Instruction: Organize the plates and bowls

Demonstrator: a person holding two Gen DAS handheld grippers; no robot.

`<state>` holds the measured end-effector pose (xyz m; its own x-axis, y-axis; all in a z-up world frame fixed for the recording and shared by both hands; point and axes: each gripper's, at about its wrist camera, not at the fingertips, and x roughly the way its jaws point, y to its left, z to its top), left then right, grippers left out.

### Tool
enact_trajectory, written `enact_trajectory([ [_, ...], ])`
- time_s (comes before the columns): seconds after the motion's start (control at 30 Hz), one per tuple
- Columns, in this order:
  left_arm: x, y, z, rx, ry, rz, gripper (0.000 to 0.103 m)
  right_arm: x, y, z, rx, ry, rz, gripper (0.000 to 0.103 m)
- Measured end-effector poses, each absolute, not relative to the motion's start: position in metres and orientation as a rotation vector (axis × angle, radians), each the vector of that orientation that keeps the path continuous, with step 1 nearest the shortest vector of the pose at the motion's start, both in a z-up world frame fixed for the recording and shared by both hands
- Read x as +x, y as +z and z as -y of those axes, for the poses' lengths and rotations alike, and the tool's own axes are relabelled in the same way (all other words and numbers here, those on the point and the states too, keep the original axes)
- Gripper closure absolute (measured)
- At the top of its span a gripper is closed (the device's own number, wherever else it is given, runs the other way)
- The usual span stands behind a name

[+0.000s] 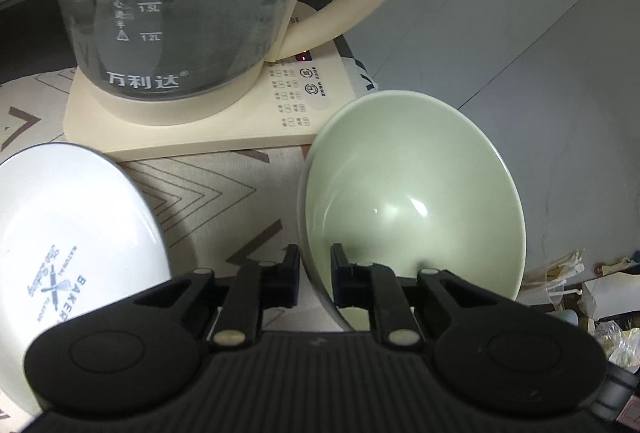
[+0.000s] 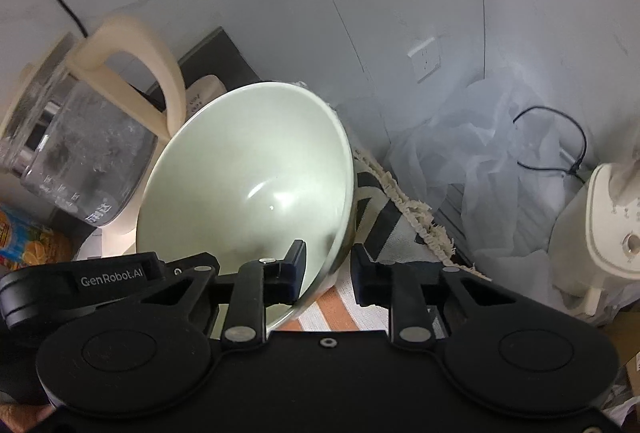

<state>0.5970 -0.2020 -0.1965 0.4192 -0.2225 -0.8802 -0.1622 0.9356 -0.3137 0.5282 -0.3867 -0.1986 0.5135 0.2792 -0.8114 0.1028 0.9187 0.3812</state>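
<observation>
The left gripper [image 1: 315,265] has its 2 black fingers [image 1: 289,275] clamped on the near rim of a pale green glazed ceramic bowl [image 1: 412,193], one finger outside the wall and the other inside the hollow. The bowl sits tilted at the right edge of the worktop [image 1: 208,193], which is covered by a beige cloth printed with brown and grey chevrons. Its mouth faces the camera and its far rim lies just beside the cream base of a glass electric kettle with a cream handle [image 1: 180,13]. A red light shows on the base's control panel. To the left, apart from the bowl, lies a white enamel plate with a dark rim and blue "BAKERY" print [image 1: 72,233].

In the right wrist view the right gripper [image 2: 327,265] straddles the rim of a pale green bowl [image 2: 248,185] of the same look. The left finger [image 2: 294,269] lies inside against the wall, the right finger stands outside with a small gap, so whether the grip is firm I cannot tell. The bowl stands tilted against the kettle's handle [image 2: 132,73]. A fringed cloth [image 2: 404,209] hangs off the worktop's edge, and beyond it lie sheer white fabric [image 2: 480,153], a black cable [image 2: 560,137] and a white appliance [image 2: 608,225]. A wall socket [image 2: 425,59] sits on the grey wall.
</observation>
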Motion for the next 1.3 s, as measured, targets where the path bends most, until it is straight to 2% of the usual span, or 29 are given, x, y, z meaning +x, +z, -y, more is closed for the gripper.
enact_trajectory([
  [0.47,0.562,-0.137,0.193,-0.393,-0.035,-1.063,0.089,0.493,-0.151,0.381,0.424,0.15,-0.925,0.079],
  [1.3,0.462,-0.086,0.153,-0.488,-0.008,-0.979,0.089,0.424,-0.09,0.358,0.351,0.26,-0.792,0.079],
])
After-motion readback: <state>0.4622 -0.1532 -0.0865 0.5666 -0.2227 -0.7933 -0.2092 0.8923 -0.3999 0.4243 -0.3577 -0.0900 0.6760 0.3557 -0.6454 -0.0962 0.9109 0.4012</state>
